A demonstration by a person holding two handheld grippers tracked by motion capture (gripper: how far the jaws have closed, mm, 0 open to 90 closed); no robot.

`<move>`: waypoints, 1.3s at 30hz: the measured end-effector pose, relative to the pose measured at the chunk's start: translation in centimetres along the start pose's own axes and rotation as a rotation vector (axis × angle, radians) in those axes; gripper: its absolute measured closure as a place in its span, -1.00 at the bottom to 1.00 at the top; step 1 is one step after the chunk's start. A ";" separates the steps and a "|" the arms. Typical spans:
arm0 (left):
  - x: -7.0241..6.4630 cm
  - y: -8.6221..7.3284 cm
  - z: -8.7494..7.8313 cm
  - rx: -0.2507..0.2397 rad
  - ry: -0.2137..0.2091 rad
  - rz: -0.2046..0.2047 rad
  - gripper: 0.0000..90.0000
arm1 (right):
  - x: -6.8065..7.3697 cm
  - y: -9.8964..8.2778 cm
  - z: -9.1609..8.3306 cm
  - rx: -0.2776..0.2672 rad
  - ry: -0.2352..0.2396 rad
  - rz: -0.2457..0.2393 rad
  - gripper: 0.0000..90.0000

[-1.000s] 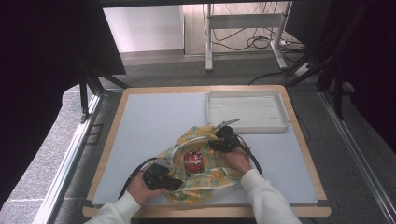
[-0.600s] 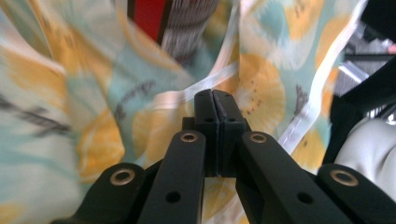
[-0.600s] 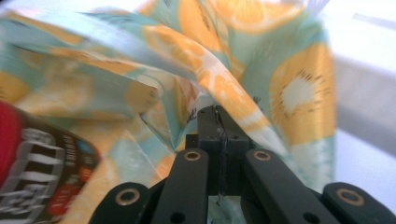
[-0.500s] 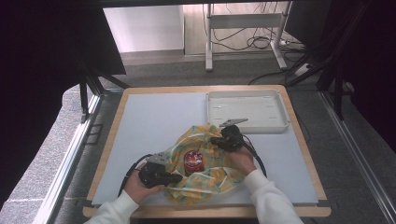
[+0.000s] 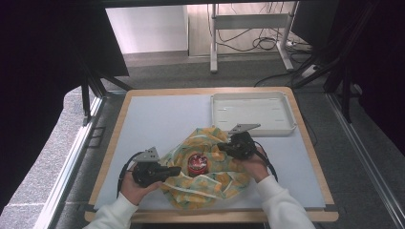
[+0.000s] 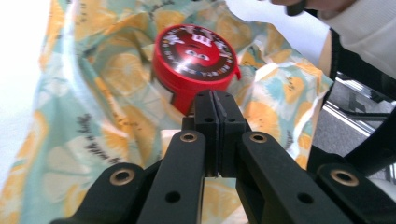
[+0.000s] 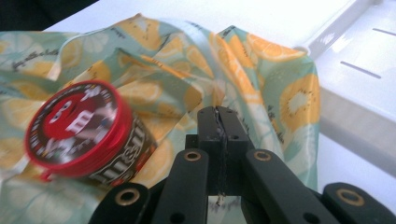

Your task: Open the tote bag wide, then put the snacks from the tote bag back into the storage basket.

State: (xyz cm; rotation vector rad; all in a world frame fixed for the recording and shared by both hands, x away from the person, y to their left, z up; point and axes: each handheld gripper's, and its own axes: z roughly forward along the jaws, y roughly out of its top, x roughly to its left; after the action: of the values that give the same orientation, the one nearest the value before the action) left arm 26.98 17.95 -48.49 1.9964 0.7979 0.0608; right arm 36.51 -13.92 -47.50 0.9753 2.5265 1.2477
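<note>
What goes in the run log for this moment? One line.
left gripper: shut on cloth | right gripper: shut on cloth | red tin: upright on cloth | tray: empty

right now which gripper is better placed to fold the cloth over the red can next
Probably the right. The right gripper is shut on the cloth at its raised far edge, which already stands above the red can. The left gripper pinches the lower near side.
</note>
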 end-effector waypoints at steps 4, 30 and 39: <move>0.9 0.0 -0.2 0.000 0.039 -0.022 1.00 | 0.5 -0.4 -0.7 0.006 0.014 -0.022 0.97; 5.2 -0.7 -2.8 -0.116 0.234 -0.155 -0.09 | 1.6 -1.0 -3.7 0.004 0.044 -0.063 0.34; 5.5 -0.9 -2.8 -0.103 0.262 -0.153 -0.23 | 2.2 -0.3 -4.3 -0.025 0.050 -0.072 -0.11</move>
State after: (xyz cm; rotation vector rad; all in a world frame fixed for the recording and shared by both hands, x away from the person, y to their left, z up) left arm 29.81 23.46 -49.12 1.8463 1.0903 0.2735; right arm 32.90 -15.58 -44.68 0.8505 2.5526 1.2956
